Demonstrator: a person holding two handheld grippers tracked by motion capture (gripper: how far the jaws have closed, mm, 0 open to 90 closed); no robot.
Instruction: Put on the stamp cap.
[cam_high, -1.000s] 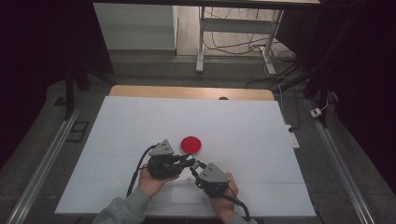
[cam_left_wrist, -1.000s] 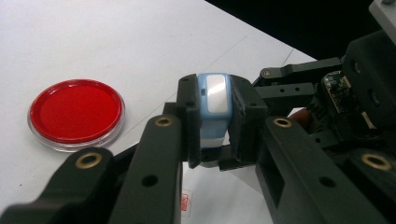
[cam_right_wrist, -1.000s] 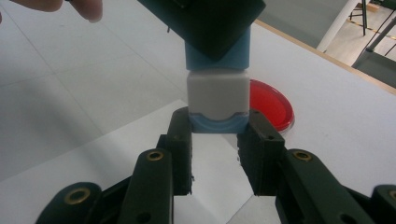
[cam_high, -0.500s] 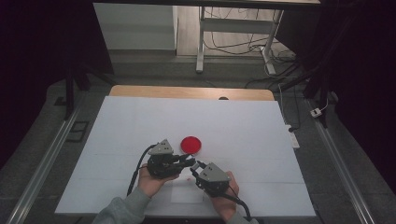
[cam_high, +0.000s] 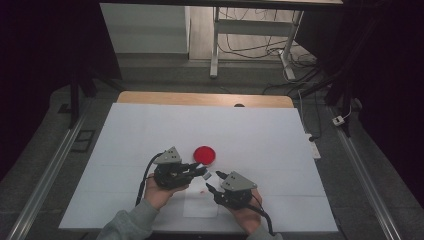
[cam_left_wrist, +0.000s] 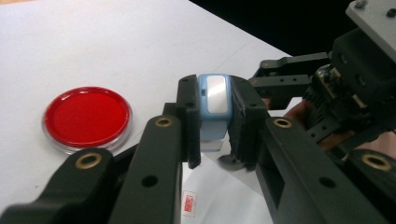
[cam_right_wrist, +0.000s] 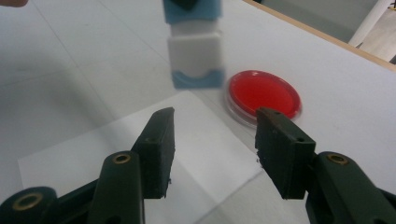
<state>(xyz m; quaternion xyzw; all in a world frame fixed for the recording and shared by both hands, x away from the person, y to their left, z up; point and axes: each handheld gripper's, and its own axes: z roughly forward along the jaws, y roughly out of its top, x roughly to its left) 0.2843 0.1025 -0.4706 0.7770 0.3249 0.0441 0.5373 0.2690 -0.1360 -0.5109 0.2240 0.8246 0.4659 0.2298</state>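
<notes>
Left claw (cam_left_wrist: 215, 126) is clamped tight on a small blue-and-white box (cam_left_wrist: 214, 109), pads pressing on both its sides, holding it up off the white bench (cam_high: 250, 130). From above, that left claw (cam_high: 199, 170) sits just at seven o'clock of the red dish (cam_high: 205, 155), with the box (cam_high: 206, 175) poking out of its tip toward the other hand. Right claw (cam_high: 212, 186) is at five o'clock of the left one, near it but apart, and its jaws have just been opening: they stand partly spread with nothing between them. Looking along the right claw (cam_right_wrist: 215, 128), the box (cam_right_wrist: 195, 51) hangs at twelve o'clock, clear of both pads, blue ends and a white middle. The red dish (cam_right_wrist: 262, 95) lies flat on the bench at one o'clock, just beside the box. A clear plastic sheet (cam_right_wrist: 140, 154) lies flat under the jaws, and a small red-printed label (cam_left_wrist: 189, 203) rests on it.
</notes>
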